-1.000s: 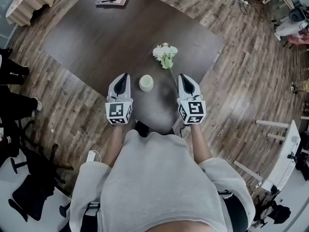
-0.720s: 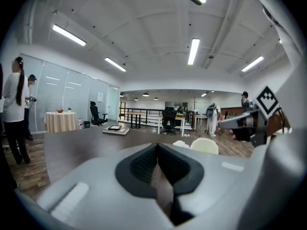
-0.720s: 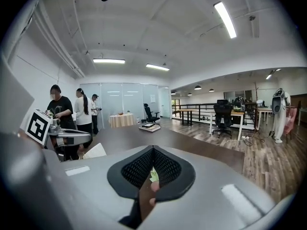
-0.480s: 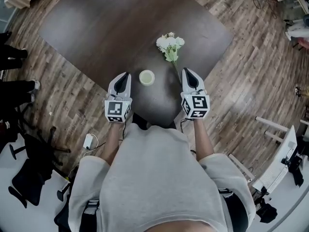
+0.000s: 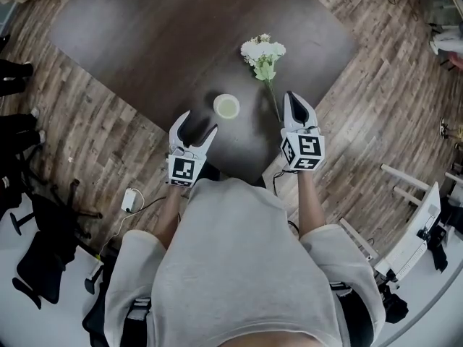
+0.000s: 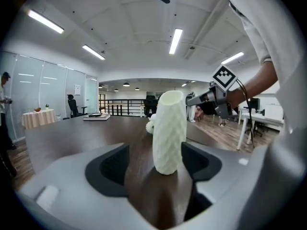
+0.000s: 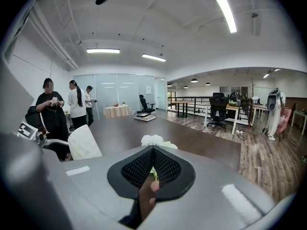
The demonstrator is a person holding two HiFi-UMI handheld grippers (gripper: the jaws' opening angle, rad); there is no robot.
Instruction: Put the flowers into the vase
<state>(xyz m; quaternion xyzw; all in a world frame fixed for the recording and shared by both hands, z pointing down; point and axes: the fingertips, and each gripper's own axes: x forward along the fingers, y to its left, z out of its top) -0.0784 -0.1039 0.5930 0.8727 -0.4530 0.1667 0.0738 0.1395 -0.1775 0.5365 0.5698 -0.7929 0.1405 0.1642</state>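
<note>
Vase [image 5: 226, 106] on dark table [image 5: 166, 35], plank floor [image 5: 376, 78]

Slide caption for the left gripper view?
Left gripper, jaws just opened and empty, faces the upright white vase on the dark table.

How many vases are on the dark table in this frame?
1. The white vase stands near the table's front edge, just ahead of the left tongs, left of the flowers.
</note>
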